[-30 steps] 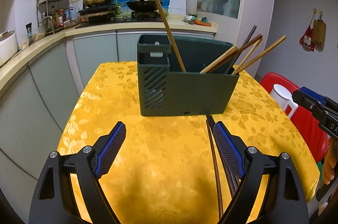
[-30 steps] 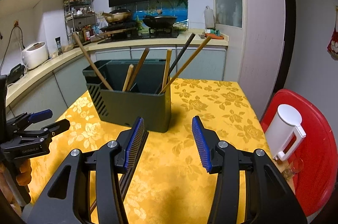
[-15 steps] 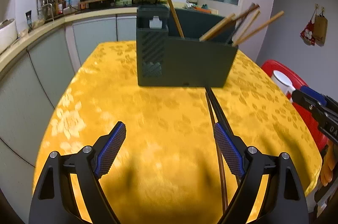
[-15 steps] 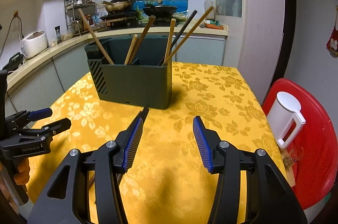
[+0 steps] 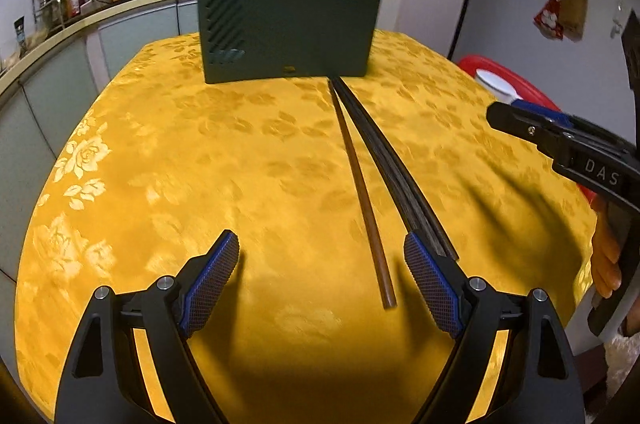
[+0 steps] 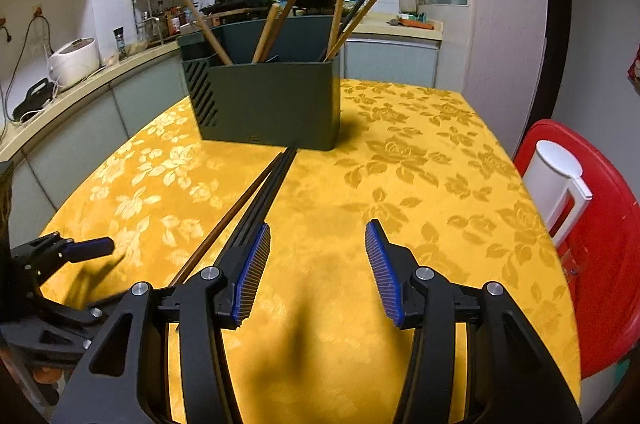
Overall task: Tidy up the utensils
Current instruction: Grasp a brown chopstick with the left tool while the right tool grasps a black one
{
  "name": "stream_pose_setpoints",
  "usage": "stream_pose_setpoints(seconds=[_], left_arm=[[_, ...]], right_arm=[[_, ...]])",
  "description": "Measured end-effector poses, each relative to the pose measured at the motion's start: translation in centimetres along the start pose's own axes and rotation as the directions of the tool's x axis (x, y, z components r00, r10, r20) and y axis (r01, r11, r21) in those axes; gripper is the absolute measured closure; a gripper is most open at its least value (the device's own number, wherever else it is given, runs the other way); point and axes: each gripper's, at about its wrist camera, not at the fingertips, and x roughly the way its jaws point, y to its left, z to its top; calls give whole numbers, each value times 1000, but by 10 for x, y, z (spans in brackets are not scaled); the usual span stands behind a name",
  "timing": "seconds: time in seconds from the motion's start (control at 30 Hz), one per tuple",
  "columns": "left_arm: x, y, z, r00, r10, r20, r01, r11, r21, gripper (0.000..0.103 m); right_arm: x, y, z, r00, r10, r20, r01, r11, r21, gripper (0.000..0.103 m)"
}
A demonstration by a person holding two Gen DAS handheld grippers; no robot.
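Only the left wrist view shows the near tip of the brown wooden chopstick (image 5: 362,190), lying between the left gripper (image 5: 320,284)'s wide, empty jaws. The black chopsticks (image 5: 394,180) lie alongside, reaching the dark green plastic utensil holder (image 5: 288,34). The right gripper (image 6: 318,274), jaws half apart and empty, hovers over bare yellow floral-clothed surface (image 6: 420,184); only its view shows the red stool (image 6: 600,244) at the surface's right edge.

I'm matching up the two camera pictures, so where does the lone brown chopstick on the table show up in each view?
Left wrist: brown chopstick runs centre to lower right, left of the black ones.
Right wrist: brown chopstick, lower left.
Shared landmark: green holder, beyond its far tip.
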Motion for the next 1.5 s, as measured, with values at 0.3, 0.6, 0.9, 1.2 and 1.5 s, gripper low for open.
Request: stream_pose_setpoints(seconds=[0.3, 0.6, 0.9, 1.2, 1.5], left_arm=[[1, -9, -14, 1000, 13, -2, -13, 999, 37, 22], [-2, 0, -14, 999, 34, 8, -34, 999, 16, 34], [-4, 0, -16, 999, 40, 13, -41, 999, 16, 36], [-5, -3, -18, 999, 51, 18, -52, 998, 21, 39], [-4, -7, -17, 999, 37, 22, -37, 999, 23, 48]], right_arm=[[-3, 25, -34, 996, 74, -59, -77, 995, -62, 55], [-1, 52, -57, 987, 115, -108, -130, 982, -140, 55], [5, 39, -59, 993, 42, -109, -56, 990, -127, 55], [-1, 20, -59, 996, -47, -77, 44, 998, -40, 61], [6, 46, -59, 992, 75, -102, -83, 994, -69, 70]])
